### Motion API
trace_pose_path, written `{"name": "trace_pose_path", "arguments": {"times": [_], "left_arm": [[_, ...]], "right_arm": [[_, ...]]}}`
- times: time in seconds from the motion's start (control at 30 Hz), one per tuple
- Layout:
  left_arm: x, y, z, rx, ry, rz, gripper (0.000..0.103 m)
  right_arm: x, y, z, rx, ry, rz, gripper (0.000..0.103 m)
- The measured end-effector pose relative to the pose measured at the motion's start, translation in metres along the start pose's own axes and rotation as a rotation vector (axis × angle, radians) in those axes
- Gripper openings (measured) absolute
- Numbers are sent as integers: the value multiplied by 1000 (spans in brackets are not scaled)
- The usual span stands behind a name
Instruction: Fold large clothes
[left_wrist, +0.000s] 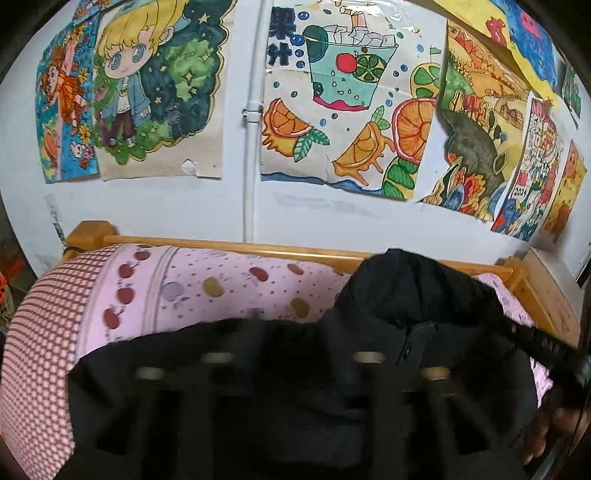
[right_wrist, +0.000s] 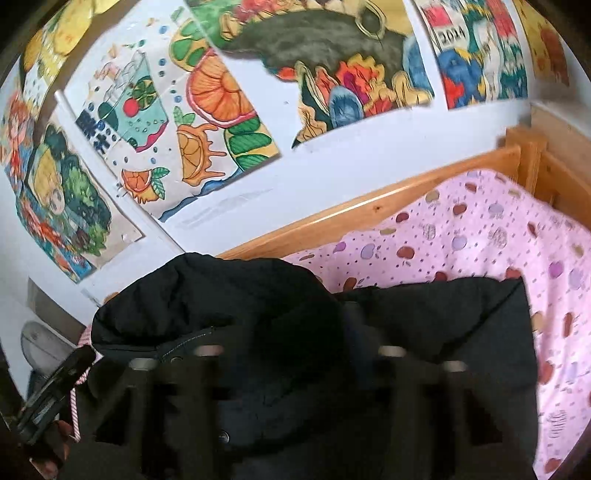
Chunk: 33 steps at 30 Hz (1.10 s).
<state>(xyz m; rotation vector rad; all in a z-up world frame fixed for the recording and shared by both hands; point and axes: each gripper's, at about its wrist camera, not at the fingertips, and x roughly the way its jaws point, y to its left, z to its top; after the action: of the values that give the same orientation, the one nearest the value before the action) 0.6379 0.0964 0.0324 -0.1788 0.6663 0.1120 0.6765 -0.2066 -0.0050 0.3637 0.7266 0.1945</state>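
Note:
A large black hooded jacket (left_wrist: 406, 332) lies spread on the pink apple-print bed sheet (left_wrist: 221, 280). Its hood (left_wrist: 417, 284) points to the wall, with the zipper and a snap below it. My left gripper (left_wrist: 291, 369) hovers low over the jacket's body, fingers spread apart with nothing between them. In the right wrist view the jacket (right_wrist: 258, 314) fills the bottom, its hood (right_wrist: 207, 288) at left. My right gripper (right_wrist: 295, 358) is over the jacket's chest, fingers apart, empty. The other gripper shows at each view's edge (left_wrist: 554, 354) (right_wrist: 55, 391).
A wooden bed frame rail (left_wrist: 295, 251) runs along the white wall, which is covered with children's drawings (left_wrist: 351, 92). A wooden corner post (right_wrist: 528, 155) stands at the bed's right end. A red-checked border (left_wrist: 40, 350) edges the sheet at left.

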Motion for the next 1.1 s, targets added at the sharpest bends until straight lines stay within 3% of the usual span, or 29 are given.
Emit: {"name": "trace_pose_path", "arguments": {"times": [0.1,0.2,0.37,0.47,0.57,0.67,0.83,0.9,1.0,1.03,1.1], "left_arm": [[-14,2,-2,5,-79,-24,2],[-25,3,-5,69,-82,-20,1],[-33,18,-31,141,0,-42,1],[-29,24,-54,164,92,-38,1],[-10,20,-82,226,194,25,1],[14,19,-93,214,251,77,1],[-18,21,-83,188,144,-41,2],[-44,24,-79,203,96,-65,2],[-70,28,-62,192,32,-86,3],[-75,26,-51,179,12,-93,5],[-74,16,-27,130,-15,-122,22]], "right_arm": [[-14,2,-11,-31,-34,38,10],[-35,4,-24,-126,-40,44,7],[-69,6,-51,-308,-38,27,5],[-75,2,-66,-365,-1,4,5],[-66,-6,-76,-417,34,-40,5],[-43,-15,-81,-394,80,-64,5],[-38,-27,-78,-357,78,-20,5],[-54,-32,-75,-352,79,22,7],[-84,-39,-64,-362,56,8,10],[-95,-40,-53,-349,19,-1,15],[-102,-37,-26,-296,-57,-57,41]]}}
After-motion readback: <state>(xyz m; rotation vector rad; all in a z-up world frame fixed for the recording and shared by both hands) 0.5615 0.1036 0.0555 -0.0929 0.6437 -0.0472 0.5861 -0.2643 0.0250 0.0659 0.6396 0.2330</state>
